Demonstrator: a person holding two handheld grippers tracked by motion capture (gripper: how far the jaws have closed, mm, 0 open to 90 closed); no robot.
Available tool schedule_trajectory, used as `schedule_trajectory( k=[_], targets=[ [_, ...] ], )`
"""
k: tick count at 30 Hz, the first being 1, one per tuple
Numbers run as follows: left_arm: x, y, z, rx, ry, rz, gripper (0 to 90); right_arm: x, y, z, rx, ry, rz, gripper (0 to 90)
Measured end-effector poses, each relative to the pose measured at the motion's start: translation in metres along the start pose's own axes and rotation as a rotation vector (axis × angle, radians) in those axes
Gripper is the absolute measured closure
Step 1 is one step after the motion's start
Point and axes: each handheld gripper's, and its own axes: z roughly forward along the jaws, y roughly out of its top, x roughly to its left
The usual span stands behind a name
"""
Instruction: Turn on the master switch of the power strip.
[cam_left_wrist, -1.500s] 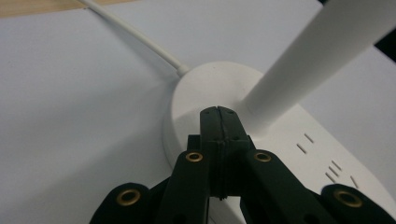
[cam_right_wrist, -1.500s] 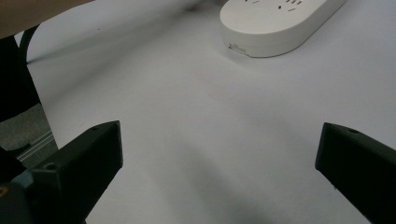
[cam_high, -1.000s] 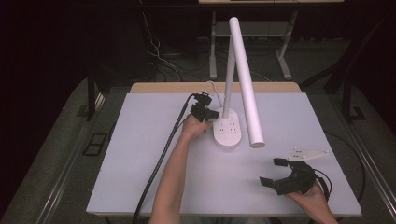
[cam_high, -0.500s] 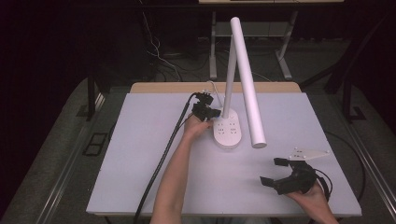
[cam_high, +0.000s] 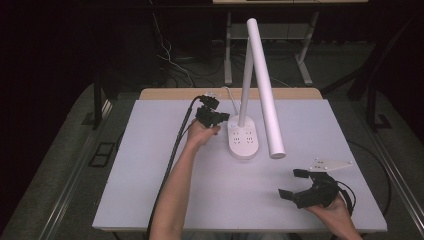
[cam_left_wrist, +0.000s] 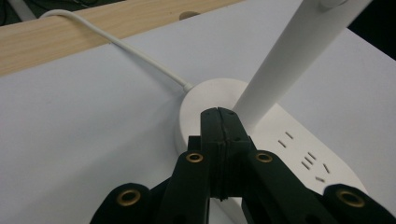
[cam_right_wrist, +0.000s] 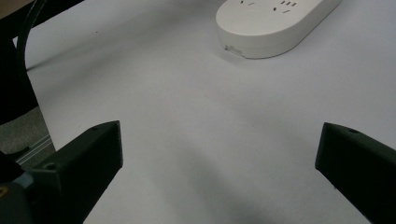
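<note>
The white desk lamp (cam_high: 250, 100) is standing mid-table at the back, its socketed base (cam_left_wrist: 261, 140) risking a skid or tip as the left gripper (cam_left_wrist: 218, 114), jaws pressed together, is bearing on it, while the right gripper (cam_high: 295, 184) is idling spread near the front edge.

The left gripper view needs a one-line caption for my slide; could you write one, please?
Closed left gripper poised over the white lamp base, beside its slanted stem.
</note>
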Motion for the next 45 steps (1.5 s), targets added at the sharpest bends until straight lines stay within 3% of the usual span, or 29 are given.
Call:
schedule_trajectory(
  k=[4, 5, 6, 12, 13, 23, 26, 28, 31, 39, 41, 45],
  targets=[
    [-0.002, -0.004, -0.013, -0.056, -0.006, -0.038, 89.7, 0.000, 0.000, 0.000, 0.002, -0.002, 0.000, 0.2],
    [0.000, -0.004, -0.017, -0.044, -0.007, -0.016, 89.7, 0.000, 0.000, 0.000, 0.001, -0.002, 0.000, 0.2],
    [-0.002, -0.005, -0.020, -0.066, -0.008, -0.036, 89.7, 0.000, 0.000, 0.000, 0.000, -0.003, 0.001, 0.2],
    [0.000, -0.009, -0.040, -0.091, -0.031, -0.020, 89.5, 0.000, 0.000, 0.000, 0.000, -0.003, 0.001, 0.2],
    [0.001, -0.009, -0.042, -0.088, -0.027, 0.000, 89.4, 0.000, 0.000, 0.000, -0.001, -0.002, -0.001, 0.2],
    [-0.001, -0.022, -0.070, -0.099, -0.049, -0.013, 80.7, 0.000, 0.000, 0.000, -0.002, -0.001, 0.000, 0.2],
    [-0.002, -0.026, -0.077, -0.097, -0.070, -0.021, 70.0, 0.000, 0.000, 0.000, -0.003, -0.001, 0.000, 0.2],
    [-0.003, -0.029, -0.081, -0.083, -0.080, -0.030, 57.8, 0.000, 0.000, 0.000, -0.003, -0.001, -0.001, 0.2],
    [-0.004, -0.034, -0.088, -0.081, -0.131, -0.027, 40.2, 0.000, 0.000, 0.000, -0.002, -0.001, 0.002, 0.2],
    [-0.008, -0.049, -0.109, -0.115, -0.167, -0.025, 11.6, 0.000, 0.000, 0.000, -0.006, 0.000, -0.003, 0.2],
    [-0.010, -0.052, -0.114, -0.108, -0.163, -0.028, 0.9, 0.000, 0.000, 0.000, -0.008, 0.000, -0.004, 0.2],
    [-0.013, -0.060, -0.124, -0.100, -0.157, -0.017, 0.0, 0.000, 0.000, 0.000, -0.008, -0.001, -0.005, 0.2]
  ],
)
